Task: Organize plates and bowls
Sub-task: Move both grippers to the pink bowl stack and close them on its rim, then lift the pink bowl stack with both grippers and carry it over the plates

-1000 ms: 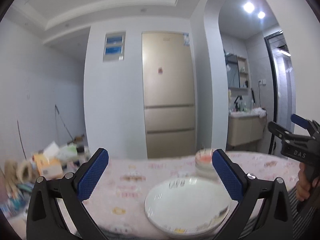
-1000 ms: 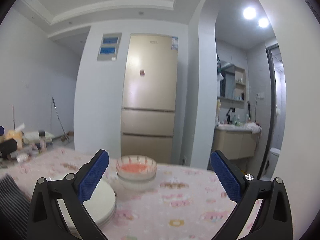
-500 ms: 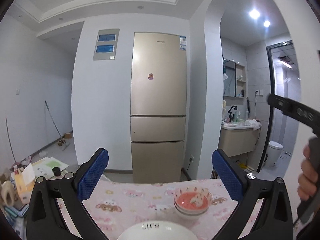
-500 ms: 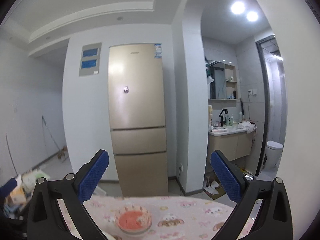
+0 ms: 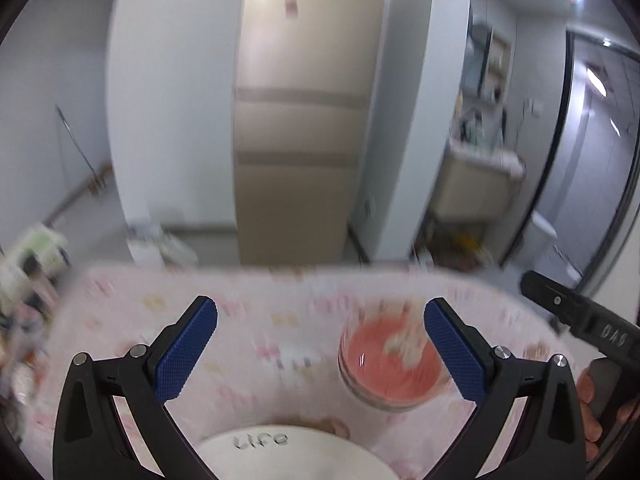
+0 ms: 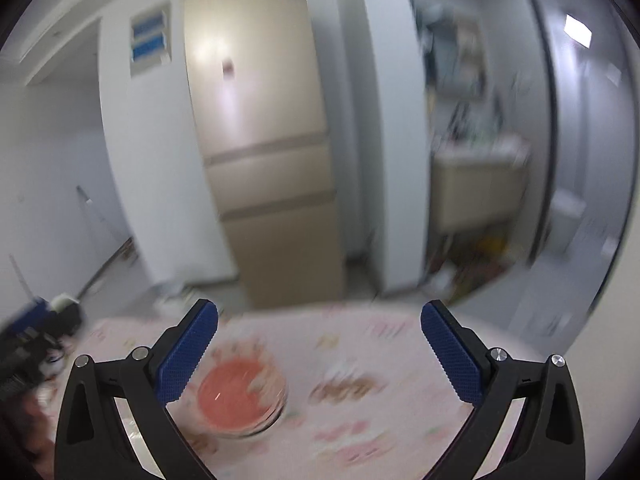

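A glass bowl with a pink inside [image 5: 390, 364] stands on the pink patterned tablecloth [image 5: 248, 320], blurred by motion. In the left wrist view a white plate [image 5: 292, 456] marked "Life" lies at the bottom edge, just under my left gripper [image 5: 320, 350], which is open and empty above the table. The bowl sits near its right finger. My right gripper [image 6: 320, 354] is open too, with nothing between its fingers; the same bowl [image 6: 240, 398] lies by its left finger. The right gripper's black body [image 5: 580, 324] and a hand [image 5: 592, 404] show at the left view's right edge.
A beige fridge [image 5: 296, 120] stands beyond the table's far edge. A bathroom cabinet [image 5: 476, 188] shows through the doorway at right. Clutter [image 5: 28, 264] lies on the floor at left. The tablecloth [image 6: 400, 392] right of the bowl carries nothing.
Both cameras have tilted down toward the table, so the ceiling left view and the bowl and tablecloth now fill the lower frames. Both grippers stay open.
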